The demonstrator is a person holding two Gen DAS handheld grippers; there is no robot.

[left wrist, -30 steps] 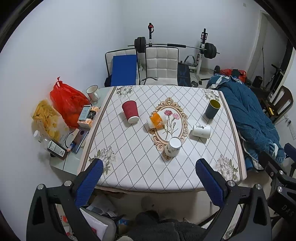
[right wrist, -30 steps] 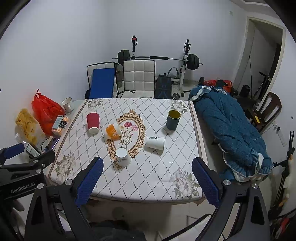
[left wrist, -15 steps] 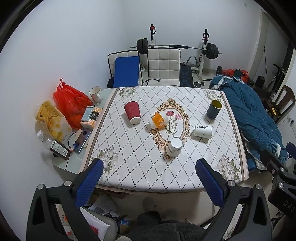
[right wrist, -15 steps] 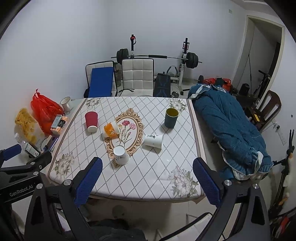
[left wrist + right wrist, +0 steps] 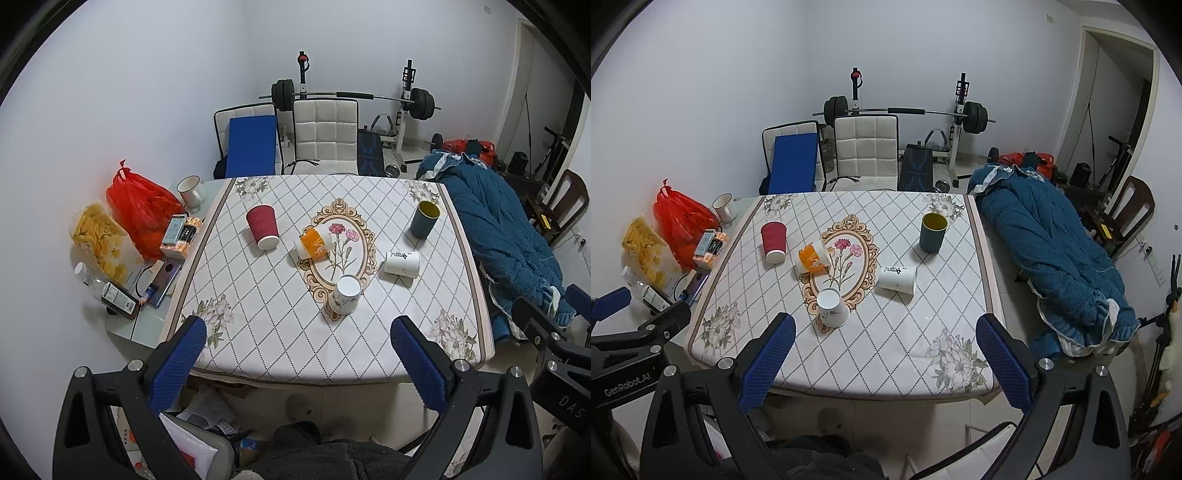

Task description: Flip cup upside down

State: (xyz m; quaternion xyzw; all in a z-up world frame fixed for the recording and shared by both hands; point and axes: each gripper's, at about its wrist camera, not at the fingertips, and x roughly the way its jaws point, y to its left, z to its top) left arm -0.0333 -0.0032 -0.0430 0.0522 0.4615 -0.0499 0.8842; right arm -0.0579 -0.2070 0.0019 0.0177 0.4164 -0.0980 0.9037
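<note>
Several cups are on the table with the patterned cloth (image 5: 258, 314). A dark blue-grey cup (image 5: 424, 219) (image 5: 933, 232) stands upright with its mouth up at the far right. A red paper cup (image 5: 262, 227) (image 5: 773, 237) and a white floral cup (image 5: 346, 294) (image 5: 832, 308) stand upside down. An orange cup (image 5: 313, 243) (image 5: 812, 257) and a white cup (image 5: 402, 263) (image 5: 897, 279) lie on their sides. My left gripper (image 5: 297, 360) and right gripper (image 5: 884, 360) are open and empty, held off the table's near edge.
A red bag (image 5: 142, 208), a snack bag (image 5: 101, 238), a mug (image 5: 190, 190), a phone and bottles sit on the table's left strip. Chairs (image 5: 325, 138) and a barbell rack stand behind. A blue quilt (image 5: 1049, 251) lies at the right.
Both grippers have drawn back and risen slightly, so the table looks a little smaller and lower in view. The cups have not moved.
</note>
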